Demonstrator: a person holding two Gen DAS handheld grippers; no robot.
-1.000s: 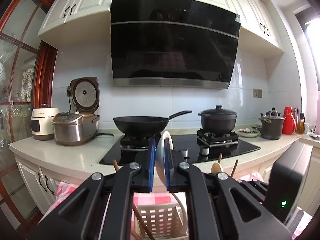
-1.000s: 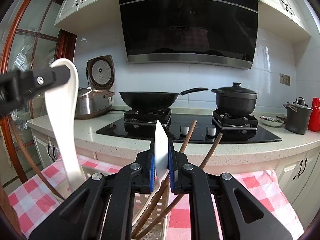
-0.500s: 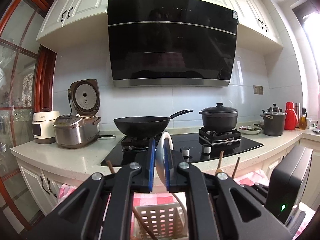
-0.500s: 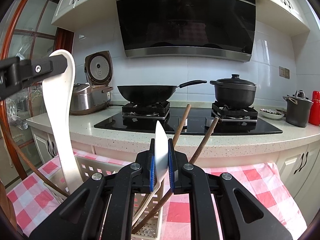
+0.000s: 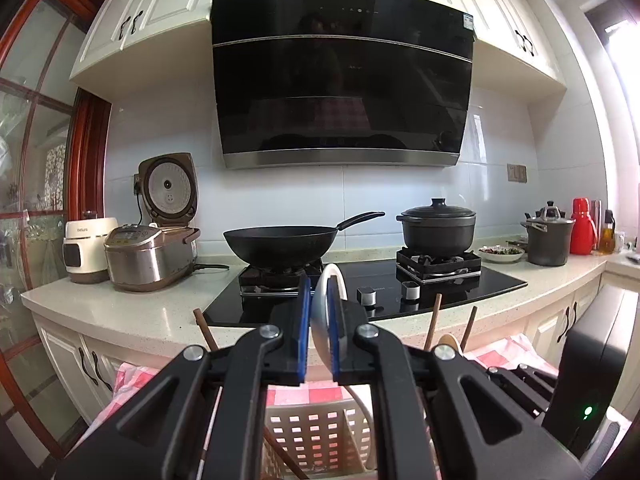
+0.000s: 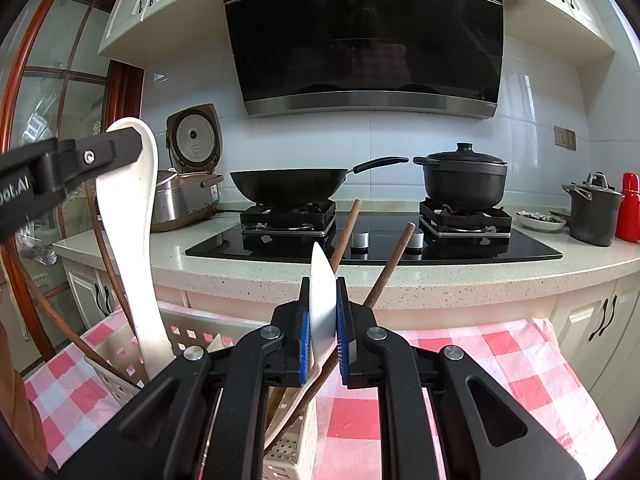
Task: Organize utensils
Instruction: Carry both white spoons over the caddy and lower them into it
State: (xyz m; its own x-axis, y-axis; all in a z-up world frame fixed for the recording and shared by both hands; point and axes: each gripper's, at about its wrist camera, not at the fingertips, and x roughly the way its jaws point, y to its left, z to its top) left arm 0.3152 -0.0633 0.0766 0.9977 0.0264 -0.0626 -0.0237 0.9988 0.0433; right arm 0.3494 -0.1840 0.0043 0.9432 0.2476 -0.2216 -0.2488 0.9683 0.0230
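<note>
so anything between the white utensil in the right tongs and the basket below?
Wooden handles lean out of the basket right behind the right tongs and its white utensil; no other visible blocker.

Both wrist views face the stove (image 5: 362, 280) – low, side by side.

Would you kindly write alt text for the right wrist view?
The right gripper clamps a white utensil above a white basket on a red checked cloth. At left, the left gripper holds a white spatula.
</note>
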